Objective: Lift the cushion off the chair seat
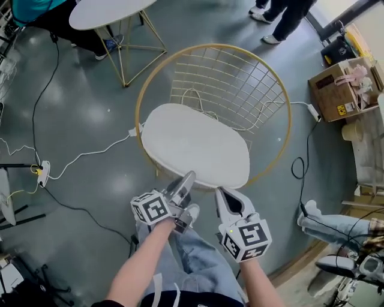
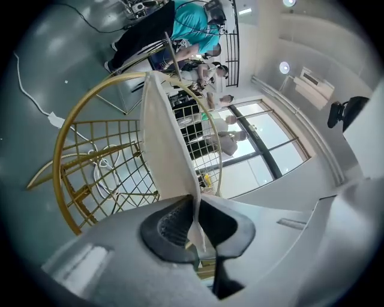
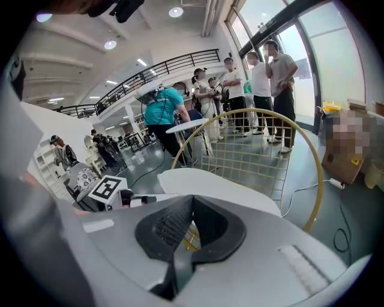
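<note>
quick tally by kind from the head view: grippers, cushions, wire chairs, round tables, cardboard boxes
grippers: 2 (left gripper, right gripper)
cushion: 1
gold wire chair: 1
white round table: 1
cardboard box: 1
total: 6

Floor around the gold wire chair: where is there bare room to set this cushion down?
Bare grey floor lies left of the gold wire chair, between the round white table and the white cable. Crowded right: cardboard box, black cable.
</note>
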The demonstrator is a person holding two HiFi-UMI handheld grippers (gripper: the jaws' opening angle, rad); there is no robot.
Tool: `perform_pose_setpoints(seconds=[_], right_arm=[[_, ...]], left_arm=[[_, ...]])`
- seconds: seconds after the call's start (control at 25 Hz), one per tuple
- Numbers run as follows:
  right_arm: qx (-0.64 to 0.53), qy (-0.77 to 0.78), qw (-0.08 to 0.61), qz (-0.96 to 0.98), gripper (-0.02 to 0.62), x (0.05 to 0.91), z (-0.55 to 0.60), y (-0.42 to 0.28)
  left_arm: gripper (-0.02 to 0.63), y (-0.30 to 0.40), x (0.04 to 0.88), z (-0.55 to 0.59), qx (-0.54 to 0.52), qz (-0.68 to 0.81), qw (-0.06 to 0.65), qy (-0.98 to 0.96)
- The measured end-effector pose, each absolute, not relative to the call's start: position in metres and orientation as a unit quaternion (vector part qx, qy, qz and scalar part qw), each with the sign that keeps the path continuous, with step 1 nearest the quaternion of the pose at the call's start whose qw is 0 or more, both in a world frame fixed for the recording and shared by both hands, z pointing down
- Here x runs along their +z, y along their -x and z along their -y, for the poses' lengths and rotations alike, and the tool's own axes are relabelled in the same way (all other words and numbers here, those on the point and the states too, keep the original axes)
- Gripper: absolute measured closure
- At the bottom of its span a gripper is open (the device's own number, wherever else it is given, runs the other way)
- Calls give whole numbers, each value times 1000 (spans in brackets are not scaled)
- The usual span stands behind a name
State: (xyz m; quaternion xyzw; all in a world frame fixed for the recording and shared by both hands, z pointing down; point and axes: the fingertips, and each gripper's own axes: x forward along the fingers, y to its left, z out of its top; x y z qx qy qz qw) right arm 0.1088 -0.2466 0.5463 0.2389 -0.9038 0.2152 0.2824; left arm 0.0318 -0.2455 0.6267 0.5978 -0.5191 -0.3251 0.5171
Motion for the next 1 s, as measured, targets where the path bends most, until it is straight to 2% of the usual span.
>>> perform_pose_setpoints(seconds=[0.76,1.0], right_arm=[[217,-300,230,900,597,448,227,-92],[209,-314,206,903,597,423,208,-81]], left_arm=[[580,-6,498,216,-306,502,511,-627],[580,8,457,199,-288,512,489,-645]])
